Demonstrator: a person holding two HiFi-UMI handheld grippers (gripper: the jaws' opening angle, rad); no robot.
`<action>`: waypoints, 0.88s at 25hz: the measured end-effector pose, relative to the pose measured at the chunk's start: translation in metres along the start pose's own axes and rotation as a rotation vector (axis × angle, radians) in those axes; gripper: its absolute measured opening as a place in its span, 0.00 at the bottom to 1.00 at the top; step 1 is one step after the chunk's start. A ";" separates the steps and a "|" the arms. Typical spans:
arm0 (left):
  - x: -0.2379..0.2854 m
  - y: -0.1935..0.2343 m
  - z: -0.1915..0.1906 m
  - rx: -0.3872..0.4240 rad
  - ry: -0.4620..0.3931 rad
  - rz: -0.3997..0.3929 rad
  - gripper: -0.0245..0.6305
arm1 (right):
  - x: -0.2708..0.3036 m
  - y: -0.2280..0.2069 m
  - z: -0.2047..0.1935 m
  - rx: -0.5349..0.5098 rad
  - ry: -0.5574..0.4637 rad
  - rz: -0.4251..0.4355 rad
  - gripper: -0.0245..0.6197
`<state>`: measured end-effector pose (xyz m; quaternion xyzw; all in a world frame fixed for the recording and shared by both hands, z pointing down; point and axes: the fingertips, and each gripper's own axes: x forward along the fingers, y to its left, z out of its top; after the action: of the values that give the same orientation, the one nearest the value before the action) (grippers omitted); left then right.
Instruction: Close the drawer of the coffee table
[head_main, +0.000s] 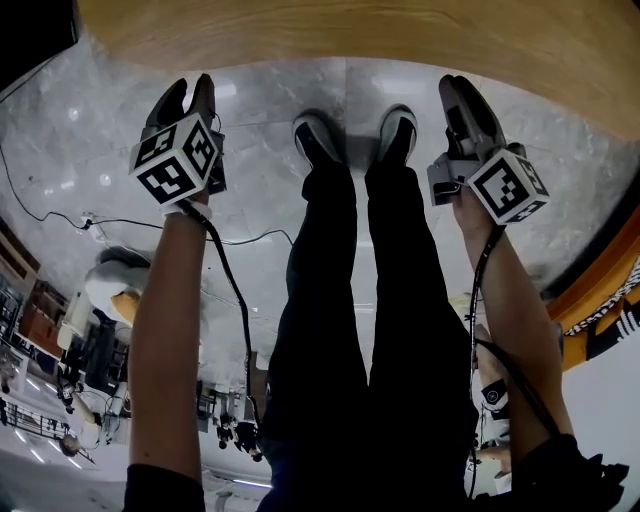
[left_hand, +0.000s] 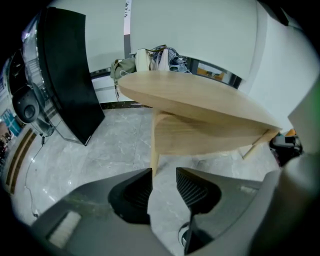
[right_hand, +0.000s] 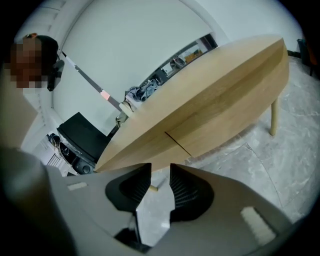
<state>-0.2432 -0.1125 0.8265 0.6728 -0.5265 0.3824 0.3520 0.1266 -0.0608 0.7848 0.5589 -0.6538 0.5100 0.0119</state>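
The coffee table is light wood with an oval top; its near edge (head_main: 350, 30) runs across the top of the head view. In the right gripper view, a thin seam (right_hand: 177, 143) cuts the table's apron, and the drawer front (right_hand: 230, 117) beside it lies flush with the rest. My left gripper (head_main: 190, 95) hangs over the grey floor short of the table, jaws open and empty (left_hand: 164, 185). A table leg (left_hand: 155, 155) stands just beyond them. My right gripper (head_main: 462, 95) is also short of the table, open with a narrower gap and nothing in it (right_hand: 160, 182).
The person's shoes (head_main: 355, 135) stand between the two grippers, close to the table edge. A black panel (left_hand: 70, 75) leans at the left, with bags (left_hand: 150, 59) piled behind the table. A cable (head_main: 60, 215) trails over the marble floor. Another person (right_hand: 30, 65) stands far left.
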 end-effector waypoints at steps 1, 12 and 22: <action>-0.007 0.000 -0.005 -0.013 0.002 0.005 0.28 | -0.004 0.003 -0.001 -0.007 0.010 0.001 0.22; -0.141 -0.072 0.076 -0.091 -0.228 -0.144 0.26 | -0.058 0.133 0.056 -0.158 0.004 0.145 0.13; -0.353 -0.147 0.221 -0.036 -0.510 -0.243 0.22 | -0.148 0.323 0.187 -0.495 -0.116 0.282 0.04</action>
<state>-0.1220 -0.1220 0.4017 0.7991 -0.5203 0.1463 0.2632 0.0461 -0.1287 0.3978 0.4709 -0.8290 0.2990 0.0396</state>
